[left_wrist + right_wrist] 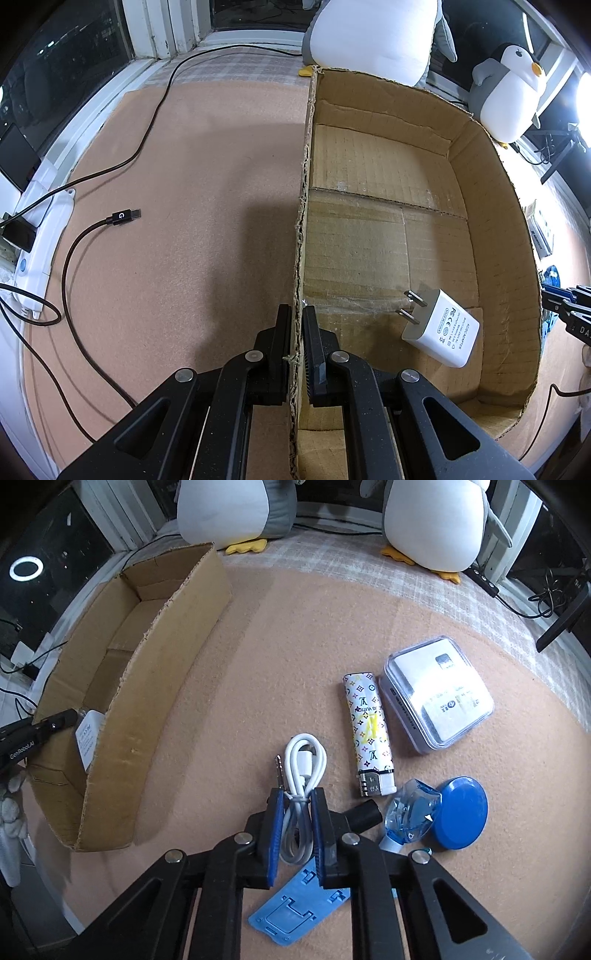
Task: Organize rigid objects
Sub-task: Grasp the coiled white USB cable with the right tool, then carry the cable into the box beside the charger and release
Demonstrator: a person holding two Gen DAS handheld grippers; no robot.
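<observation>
Right under the right wrist camera, the right hand-held gripper (298, 805) is pinching a coiled white USB cable tied in a small bundle (304, 768), fingers closed in on both sides of it, with the bundle sitting on the pinkish-tan desk (295, 646). Over on the left side, the left hand-held gripper (295, 325) is clamped onto the near-left wall of the shallow brown cardboard box (491, 206), looks like it's just steadying it. So I'd say the step in hand is grabbing the cable, and the next move needs a lift, a swing left over the box wall, and a drop without snagging the rim. Count inside the box: one white wall charger with two prongs (443, 328), lying near the right wall. Still out on the desk: one lighter with a white monogram print (369, 731), one clear square plastic case with a white insert (439, 694), one round blue disc (460, 812), one clear blue plastic piece (410, 808) touching the disc, one flat blue plastic stand (291, 912) under the gripper, plus something small and black (364, 814) I can't identify. Two plush penguins (225, 509) sit at the far edge.
</observation>
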